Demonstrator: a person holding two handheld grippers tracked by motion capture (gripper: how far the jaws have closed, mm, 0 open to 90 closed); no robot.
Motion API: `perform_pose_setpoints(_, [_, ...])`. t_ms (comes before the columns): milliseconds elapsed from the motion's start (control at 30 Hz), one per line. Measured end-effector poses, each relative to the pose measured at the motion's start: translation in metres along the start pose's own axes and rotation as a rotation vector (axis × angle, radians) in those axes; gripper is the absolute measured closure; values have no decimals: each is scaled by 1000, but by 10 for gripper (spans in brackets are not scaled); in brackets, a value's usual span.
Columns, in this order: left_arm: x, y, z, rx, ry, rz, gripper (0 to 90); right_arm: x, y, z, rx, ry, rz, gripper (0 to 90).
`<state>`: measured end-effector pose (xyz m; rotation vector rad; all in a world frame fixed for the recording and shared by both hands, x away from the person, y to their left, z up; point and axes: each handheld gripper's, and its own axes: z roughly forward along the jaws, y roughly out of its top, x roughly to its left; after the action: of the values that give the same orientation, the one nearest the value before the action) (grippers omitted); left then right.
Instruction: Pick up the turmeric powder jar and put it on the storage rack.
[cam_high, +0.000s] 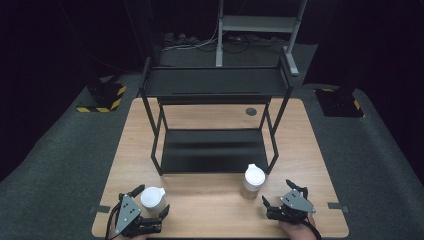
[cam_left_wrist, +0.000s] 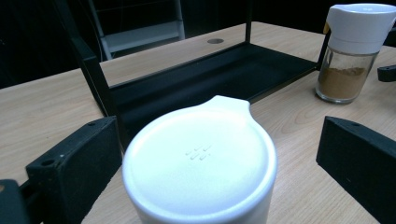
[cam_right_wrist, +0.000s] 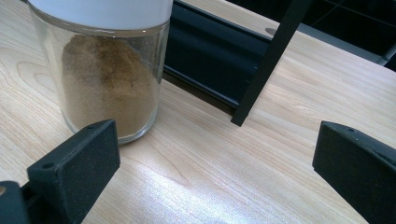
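The left gripper has its jaws spread wide on either side of a white-lidded jar, with the lid between them but neither jaw touching it. The right gripper is likewise open, holding nothing; the spice jar, glass with brown powder inside and a white cap, stands just beyond and to the side of its left jaw, not yet between the two. Both jars rest upright on the desk near its front edge, just in front of the black rack, whose lower shelf lies behind them.

To grip well, I judge the left gripper should drop lower so the jaws meet the body rather than the lid, then close squarely. The right gripper needs to shift sideways until its jar is centred, keeping clear of the rack's leg.
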<state>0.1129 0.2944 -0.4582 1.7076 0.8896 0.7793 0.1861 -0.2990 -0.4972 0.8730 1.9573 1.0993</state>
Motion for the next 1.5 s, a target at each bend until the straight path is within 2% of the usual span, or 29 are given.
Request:
perform_pose_setpoints(633, [5,-14,3,14,-5,-47,5,0,0,0,1,0,-4,0])
perform_pose_setpoints(667, [7,-17,3,4,-8,-65,10,0,0,0,2,0,-6,0])
perform_pose_setpoints(733, [9,-21,3,-4,-11,-75,20,0,0,0,1,0,-6,0])
perform_pose_setpoints(867, [9,-24,4,0,-8,-50,43,0,0,0,0,0,-4,0])
perform_pose_setpoints(900, [9,-27,4,-2,-9,-65,52,0,0,0,1,0,-4,0])
perform_pose_setpoints(967, [9,-29,5,-6,-12,-69,75,0,0,0,1,0,-6,0])
perform_pose_setpoints(1200, [10,-33,6,2,-15,-45,140,0,0,0,0,-1,-5,0])
perform_pose_setpoints(1500, [14,-40,4,-19,-27,-50,283,0,0,0,0,-1,-4,0])
